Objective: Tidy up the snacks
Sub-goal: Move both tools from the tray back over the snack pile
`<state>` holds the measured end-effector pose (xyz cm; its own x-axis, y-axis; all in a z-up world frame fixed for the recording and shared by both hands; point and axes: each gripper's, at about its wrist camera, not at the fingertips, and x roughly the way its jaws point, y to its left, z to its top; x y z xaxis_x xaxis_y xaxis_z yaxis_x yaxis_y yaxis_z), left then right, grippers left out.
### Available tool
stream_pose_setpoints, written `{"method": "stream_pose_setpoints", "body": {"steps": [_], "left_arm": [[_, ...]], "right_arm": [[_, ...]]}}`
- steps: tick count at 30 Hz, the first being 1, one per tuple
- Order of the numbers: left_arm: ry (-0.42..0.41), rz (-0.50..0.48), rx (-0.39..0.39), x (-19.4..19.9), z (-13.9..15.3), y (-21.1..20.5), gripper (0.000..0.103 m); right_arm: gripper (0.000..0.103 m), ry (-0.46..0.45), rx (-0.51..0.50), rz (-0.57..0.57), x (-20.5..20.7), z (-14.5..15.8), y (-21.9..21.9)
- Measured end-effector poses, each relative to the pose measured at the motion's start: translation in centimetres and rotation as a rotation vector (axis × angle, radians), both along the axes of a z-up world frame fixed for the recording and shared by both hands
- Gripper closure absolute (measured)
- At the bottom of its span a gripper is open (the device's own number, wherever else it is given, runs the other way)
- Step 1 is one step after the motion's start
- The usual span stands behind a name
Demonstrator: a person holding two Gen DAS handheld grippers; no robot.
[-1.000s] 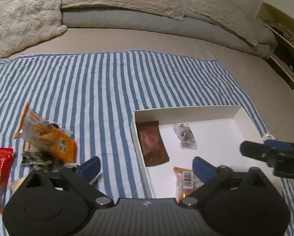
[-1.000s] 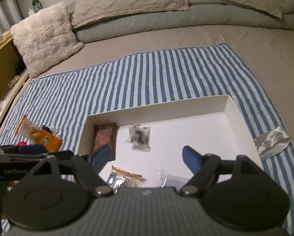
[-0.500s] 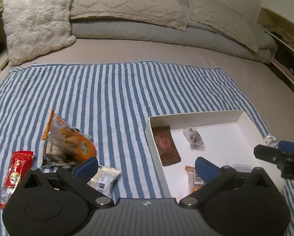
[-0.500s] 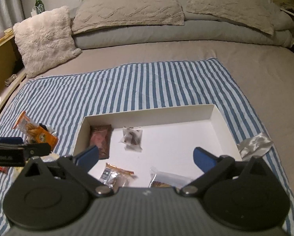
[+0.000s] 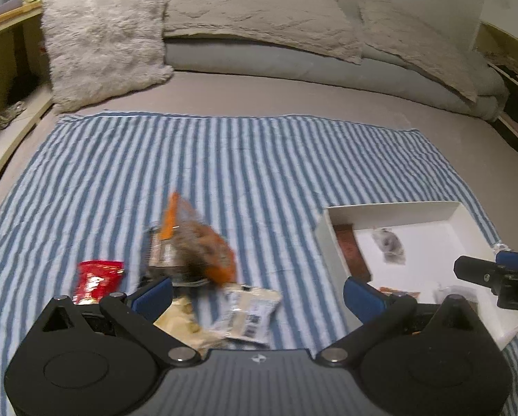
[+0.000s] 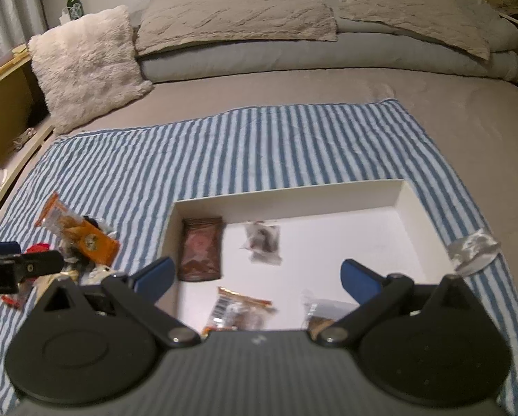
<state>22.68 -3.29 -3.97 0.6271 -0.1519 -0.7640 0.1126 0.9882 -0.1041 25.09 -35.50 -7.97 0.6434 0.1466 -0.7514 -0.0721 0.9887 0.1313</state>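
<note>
From my left wrist camera I look steeply down over the snack pile (image 5: 189, 263) at near left, my right wrist camera looks down over the white box (image 6: 293, 197) at near right, and both share the striped cloth (image 5: 224, 159) and far pillows (image 6: 238, 10).

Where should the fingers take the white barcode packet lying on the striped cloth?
Probably by the white barcode packet's free right edge, coming from the white box side. It lies flat; its left side tucks against the snack pile, so only that edge has bare striped cloth beside it.
</note>
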Motion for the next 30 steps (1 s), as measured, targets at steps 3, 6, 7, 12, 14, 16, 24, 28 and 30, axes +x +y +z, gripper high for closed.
{"method": "stream_pose_setpoints", "body": {"steps": [3,6,7,12,14,16,24,28,30], "left_arm": [[0.001,0.020,0.004,-0.1,0.0,1.4,0.000],[0.008,0.043,0.002,-0.1,-0.1,2.6,0.000],[0.012,0.048,0.001,-0.1,-0.2,3.0,0.000],[0.047,0.087,0.002,0.1,-0.9,4.5,0.000],[0.065,0.103,-0.007,0.3,-1.3,5.2,0.000],[0.085,0.124,-0.016,0.5,-1.8,5.9,0.000],[0.175,0.201,-0.028,1.7,-4.1,7.4,0.000],[0.225,0.264,-0.021,2.6,-5.5,7.8,0.000],[0.243,0.282,-0.024,3.1,-6.0,7.9,0.000]], "right_arm": [[0.000,0.003,0.008,0.017,0.3,-0.1,1.4],[0.000,0.007,0.009,0.037,0.6,-0.2,3.1],[0.000,0.009,0.009,0.044,0.6,-0.2,3.7],[0.000,0.028,0.029,0.084,1.2,-0.6,6.5],[0.000,0.039,0.038,0.097,1.3,-0.9,7.6],[0.000,0.053,0.050,0.109,1.5,-1.2,8.7],[0.000,0.144,0.104,0.171,2.9,-3.2,12.0],[0.001,0.176,0.083,0.152,3.6,-4.5,13.6],[0.002,0.192,0.084,0.129,3.9,-4.8,14.1]]}}
